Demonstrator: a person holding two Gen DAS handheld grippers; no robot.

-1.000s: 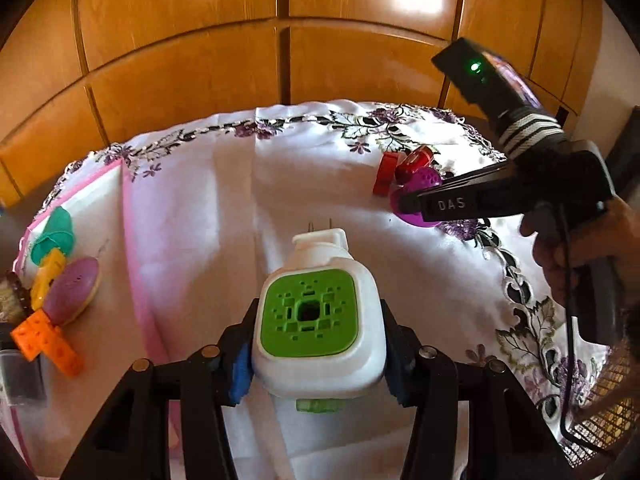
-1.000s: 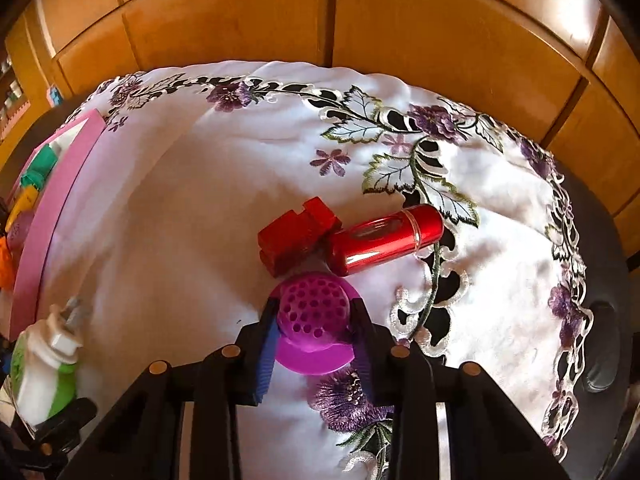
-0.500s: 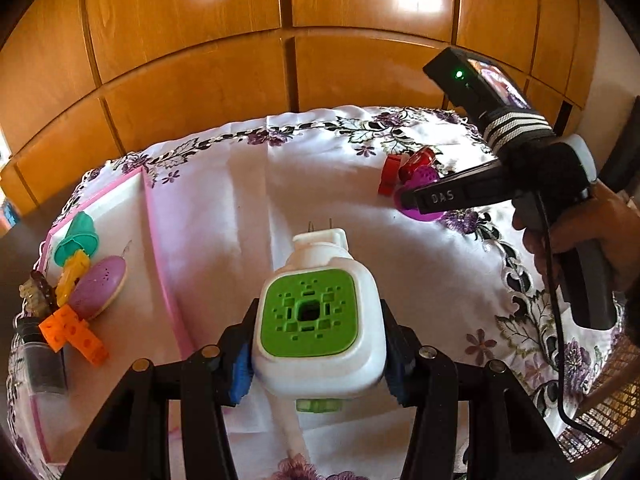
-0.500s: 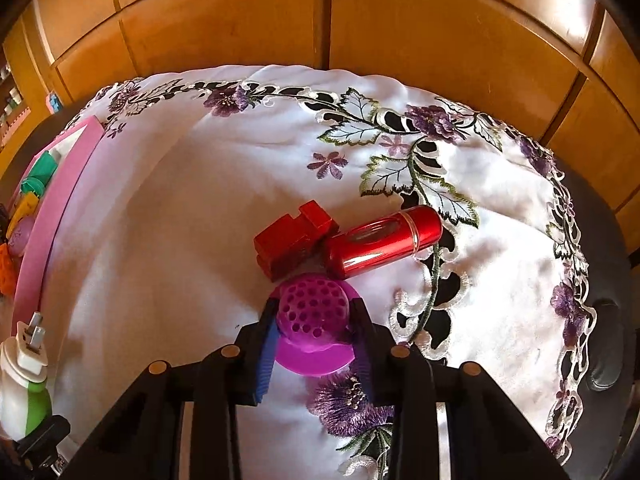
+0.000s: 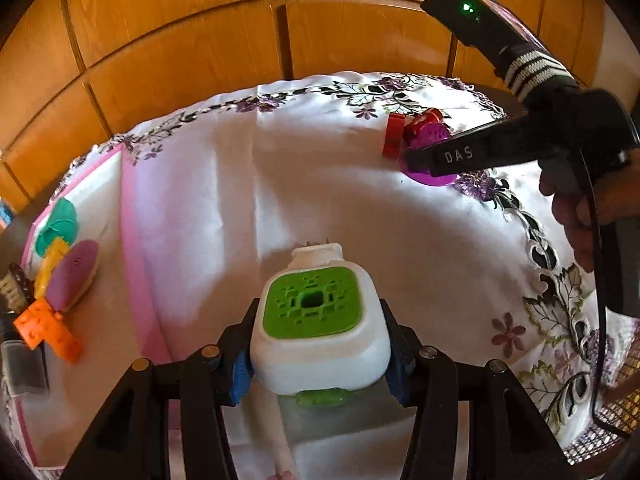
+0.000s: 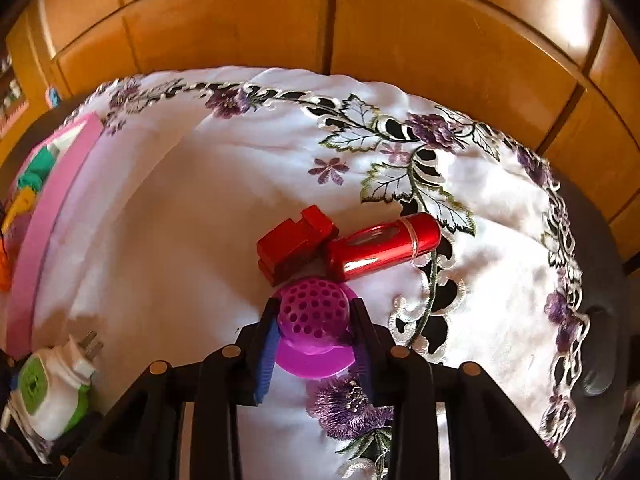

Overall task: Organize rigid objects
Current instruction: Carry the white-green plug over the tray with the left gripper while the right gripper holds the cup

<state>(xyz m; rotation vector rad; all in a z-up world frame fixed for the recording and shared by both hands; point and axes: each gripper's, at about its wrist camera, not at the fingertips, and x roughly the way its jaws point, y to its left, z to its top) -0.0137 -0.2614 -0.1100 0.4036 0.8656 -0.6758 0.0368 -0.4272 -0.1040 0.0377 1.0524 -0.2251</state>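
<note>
My left gripper (image 5: 318,344) is shut on a white plug-in device with a green vented face (image 5: 314,320) and holds it above the white embroidered cloth (image 5: 224,200). It also shows in the right wrist view (image 6: 52,396). My right gripper (image 6: 314,328) is shut on a purple perforated strainer (image 6: 314,320) that rests on the cloth. A red block (image 6: 294,242) and a red cylinder (image 6: 384,246) lie just beyond the strainer, touching each other. The right gripper shows in the left wrist view (image 5: 416,160).
A pink-rimmed tray (image 5: 132,240) at the left holds a teal cup (image 5: 58,226), a purple oval piece (image 5: 74,274), orange bricks (image 5: 44,328) and other small items. Wooden panels (image 5: 280,40) stand behind the table. A dark table edge (image 6: 600,280) shows at the right.
The left gripper has tilted and shifted with the plug-in device, so the tray now sits nearer at the left. The right gripper stays on the strainer, slightly closer to the red objects.
</note>
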